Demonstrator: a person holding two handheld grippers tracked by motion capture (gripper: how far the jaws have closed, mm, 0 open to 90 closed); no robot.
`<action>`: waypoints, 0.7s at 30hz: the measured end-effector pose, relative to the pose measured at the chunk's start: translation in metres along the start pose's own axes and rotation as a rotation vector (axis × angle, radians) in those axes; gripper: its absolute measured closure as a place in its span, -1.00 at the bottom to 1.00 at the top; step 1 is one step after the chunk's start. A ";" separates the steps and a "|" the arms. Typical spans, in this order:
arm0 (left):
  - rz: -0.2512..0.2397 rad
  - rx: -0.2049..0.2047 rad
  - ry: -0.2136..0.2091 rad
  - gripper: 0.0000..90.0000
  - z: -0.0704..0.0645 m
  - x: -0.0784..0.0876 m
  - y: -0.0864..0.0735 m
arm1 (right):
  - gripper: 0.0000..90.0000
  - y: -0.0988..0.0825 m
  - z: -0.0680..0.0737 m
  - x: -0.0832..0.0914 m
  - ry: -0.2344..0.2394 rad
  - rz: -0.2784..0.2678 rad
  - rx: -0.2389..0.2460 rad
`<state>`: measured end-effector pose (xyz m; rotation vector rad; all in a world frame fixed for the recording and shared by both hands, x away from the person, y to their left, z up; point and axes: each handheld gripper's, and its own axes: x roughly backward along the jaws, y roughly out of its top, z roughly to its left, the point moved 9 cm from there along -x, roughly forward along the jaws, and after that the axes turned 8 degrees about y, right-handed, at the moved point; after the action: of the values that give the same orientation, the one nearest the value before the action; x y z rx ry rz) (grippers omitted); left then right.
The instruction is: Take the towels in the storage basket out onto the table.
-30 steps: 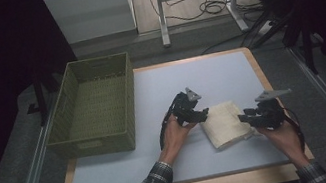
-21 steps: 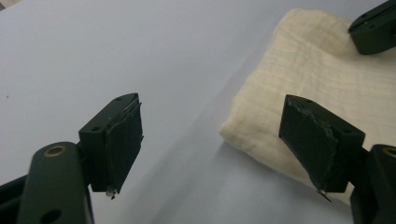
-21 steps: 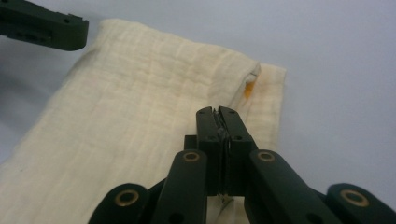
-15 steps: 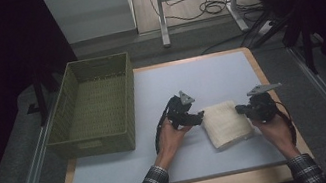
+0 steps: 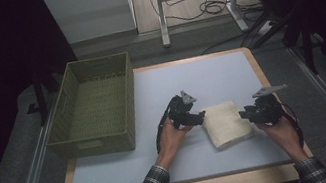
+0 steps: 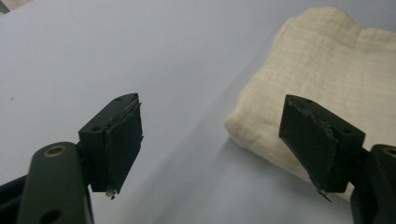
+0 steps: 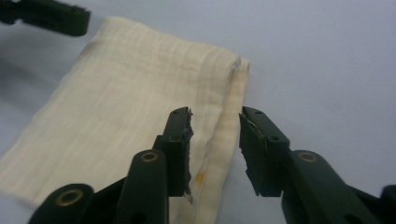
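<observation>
cloth: the folded cloth (image 5: 226,123) is lying flat on the mat (image 5: 199,77), between your two hands.
left gripper: your left gripper (image 6: 219,140) is waiting at the cloth's left edge with its jaws wide apart, holding nothing.
right gripper: your right gripper (image 7: 214,144) is sitting over the folded edge; its jaws have just been opening and are pinching nothing.
basket: the basket (image 5: 94,103) is standing well apart on the left.
left to do: I think you are done folding; picking up and moving the cloth is still waiting.

Cream cloth (image 5: 226,123); folded; lying flat.
</observation>
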<state>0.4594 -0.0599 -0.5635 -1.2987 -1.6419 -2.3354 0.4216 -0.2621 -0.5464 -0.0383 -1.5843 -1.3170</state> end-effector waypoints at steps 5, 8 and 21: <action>0.010 -0.001 0.001 -0.52 -0.001 -0.003 -0.002 | 0.12 -0.019 0.009 0.009 0.005 0.023 -0.005; 0.019 -0.005 -0.002 -0.52 -0.003 -0.006 -0.004 | 0.00 -0.032 0.008 0.005 0.013 0.044 -0.044; 0.030 -0.006 -0.010 -0.48 0.001 -0.005 -0.001 | 0.82 -0.048 0.017 -0.002 0.080 0.111 -0.114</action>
<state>0.4627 -0.0608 -0.5672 -1.3282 -1.6076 -2.3228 0.3833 -0.2674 -0.5795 -0.1409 -1.4187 -1.3046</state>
